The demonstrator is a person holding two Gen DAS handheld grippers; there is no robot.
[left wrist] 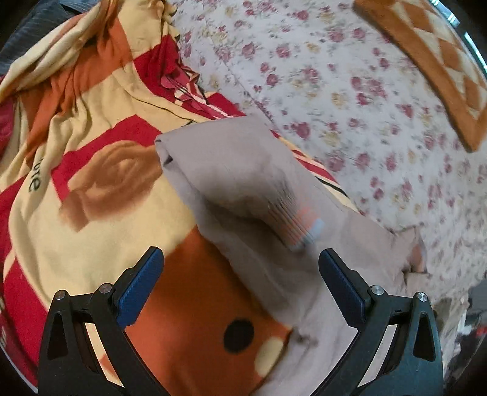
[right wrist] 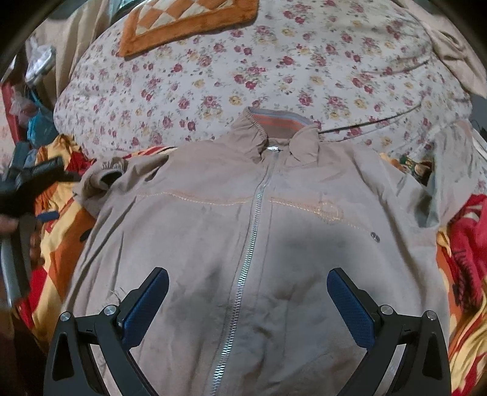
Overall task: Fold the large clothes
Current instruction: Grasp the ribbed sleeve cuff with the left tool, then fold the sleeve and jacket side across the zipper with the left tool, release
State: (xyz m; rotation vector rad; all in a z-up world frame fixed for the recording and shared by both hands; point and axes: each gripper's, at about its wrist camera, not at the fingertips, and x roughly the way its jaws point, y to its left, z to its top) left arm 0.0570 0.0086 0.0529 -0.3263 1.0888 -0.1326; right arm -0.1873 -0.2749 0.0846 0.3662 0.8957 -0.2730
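Observation:
A beige zip-up jacket [right wrist: 213, 237] lies front-up on the bed, zipper closed, collar toward the far side. Its left sleeve is folded in at the shoulder. My right gripper [right wrist: 248, 277] is open and empty, hovering over the jacket's lower front with the zipper between its fingers. In the left wrist view the jacket's sleeve [left wrist: 243, 182] with a striped orange cuff lies on the blanket. My left gripper [left wrist: 240, 256] is open and empty just above that sleeve. It also shows blurred at the left edge of the right wrist view [right wrist: 45, 210].
A red, orange and yellow blanket [left wrist: 91, 152] lies under the jacket. A floral bedsheet [right wrist: 243, 76] covers the bed beyond. An orange checkered mat [right wrist: 182, 21] lies at the far side. Clutter [right wrist: 33, 100] sits beside the bed at left.

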